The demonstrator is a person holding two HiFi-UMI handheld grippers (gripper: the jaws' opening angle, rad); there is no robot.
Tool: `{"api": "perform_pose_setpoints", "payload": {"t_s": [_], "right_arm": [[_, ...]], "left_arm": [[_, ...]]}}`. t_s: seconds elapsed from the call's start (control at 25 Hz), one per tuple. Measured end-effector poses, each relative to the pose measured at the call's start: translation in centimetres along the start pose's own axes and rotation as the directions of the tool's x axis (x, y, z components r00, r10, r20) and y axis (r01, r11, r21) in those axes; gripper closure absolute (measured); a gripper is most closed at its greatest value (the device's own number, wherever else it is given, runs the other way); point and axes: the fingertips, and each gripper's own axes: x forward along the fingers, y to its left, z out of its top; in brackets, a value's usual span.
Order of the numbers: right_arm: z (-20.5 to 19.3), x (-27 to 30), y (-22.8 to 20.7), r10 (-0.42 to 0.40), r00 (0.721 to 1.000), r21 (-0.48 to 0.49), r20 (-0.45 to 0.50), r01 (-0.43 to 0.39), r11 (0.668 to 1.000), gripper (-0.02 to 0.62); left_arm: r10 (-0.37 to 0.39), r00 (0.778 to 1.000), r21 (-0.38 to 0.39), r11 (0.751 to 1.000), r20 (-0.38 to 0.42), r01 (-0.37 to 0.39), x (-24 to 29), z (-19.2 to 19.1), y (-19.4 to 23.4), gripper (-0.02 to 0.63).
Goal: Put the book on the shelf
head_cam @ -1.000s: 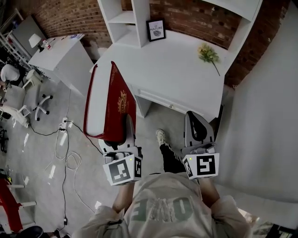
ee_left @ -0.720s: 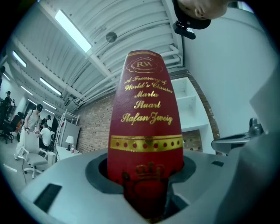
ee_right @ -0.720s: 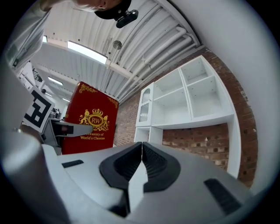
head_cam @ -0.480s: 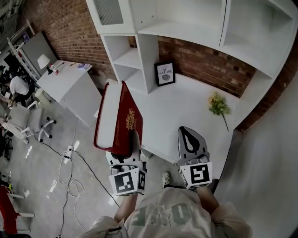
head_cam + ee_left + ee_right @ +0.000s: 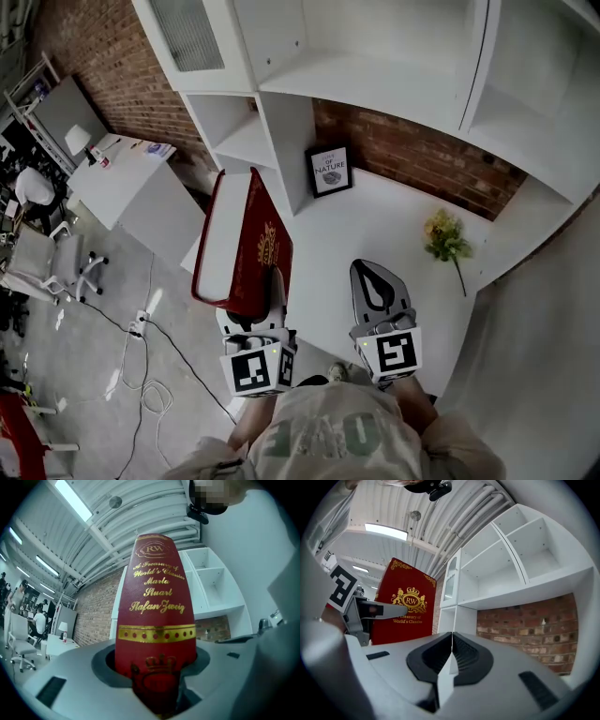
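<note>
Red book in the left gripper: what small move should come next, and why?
Probably carry the red book forward and up toward the open shelf compartment. The left gripper is clamped on its lower end, holding it upright, short of the shelf; the right gripper is shut and empty.

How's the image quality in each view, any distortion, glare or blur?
Head view: sharp, evenly lit, shelf edges bowed. Left gripper view: fisheye bulges red book, its near end blurred; ceiling light glares. Right gripper view: dark vignetted corners, curved shelf lines.
</note>
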Motion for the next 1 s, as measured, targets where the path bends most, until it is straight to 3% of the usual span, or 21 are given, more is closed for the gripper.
{"api": "perform_pose_setpoints", "payload": {"t_s": [0.32,0.44,0.56,0.8,1.0], "right_arm": [[-0.8,3.2,-1.2,-0.083,0.996,0.003,-0.024,0.083,0.997,0.58],[-0.5,3.5,-0.9,-0.096,0.995,-0.012,-0.023,0.096,0.995,0.58],[-0.7,3.8,-1.1,-0.119,0.992,-0.008,-0.032,0.118,0.993,0.58],[-0.8,3.8,-1.0,-0.142,0.989,-0.011,-0.049,0.141,0.99,0.58],[-2.1,2.4,-2.2,-0.221,0.971,0.044,-0.088,0.226,0.973,0.578]], "left_arm": [[-0.047,0.998,-0.026,0.999,-0.034,0.046,3.0,-1.6,1.4,0.357],[-0.071,0.997,-0.017,0.997,-0.023,0.07,3.6,-1.5,1.7,0.357],[-0.095,0.995,-0.056,0.994,-0.009,0.094,4.4,-1.3,1.6,0.357],[-0.136,0.988,-0.104,0.986,-0.075,0.128,5.1,-3.5,0.6,0.357],[-0.141,0.984,-0.106,0.986,-0.113,0.129,5.7,-3.7,-1.3,0.357]]}}
